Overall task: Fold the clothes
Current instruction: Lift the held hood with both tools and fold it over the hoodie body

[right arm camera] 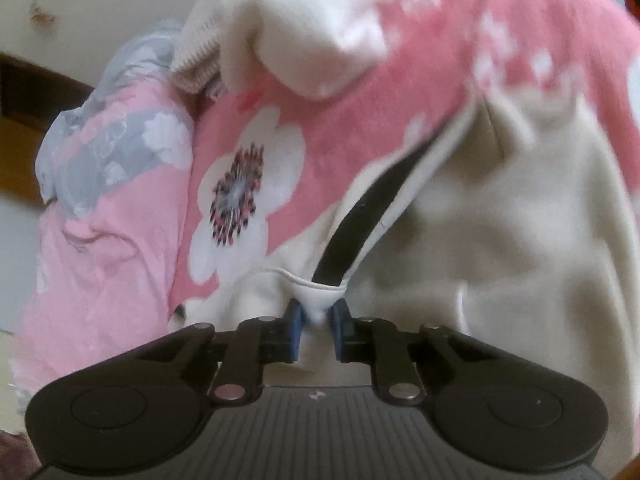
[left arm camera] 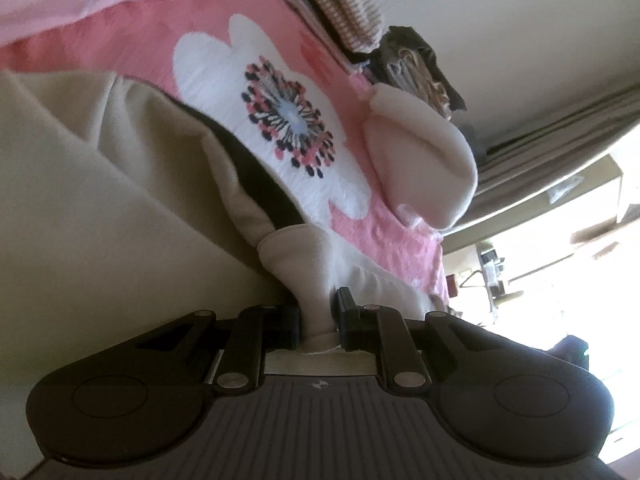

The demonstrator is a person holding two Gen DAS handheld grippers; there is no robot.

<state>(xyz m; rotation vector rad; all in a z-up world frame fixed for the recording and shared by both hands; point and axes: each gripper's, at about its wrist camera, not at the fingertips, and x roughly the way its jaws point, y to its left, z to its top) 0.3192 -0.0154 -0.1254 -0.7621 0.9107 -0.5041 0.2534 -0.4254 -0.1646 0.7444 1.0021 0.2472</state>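
Left wrist: both tools (left arm camera: 318, 320) (right arm camera: 316, 320) clamp cream garment (left arm camera: 100, 200) hems, edges cropped

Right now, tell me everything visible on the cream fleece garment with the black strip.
The cream fleece garment looks soft, thick and matte, with a black strip running along a hemmed opening. It lies rumpled on the pink flower-print blanket. The left gripper and right gripper each pinch a bunched edge of it.
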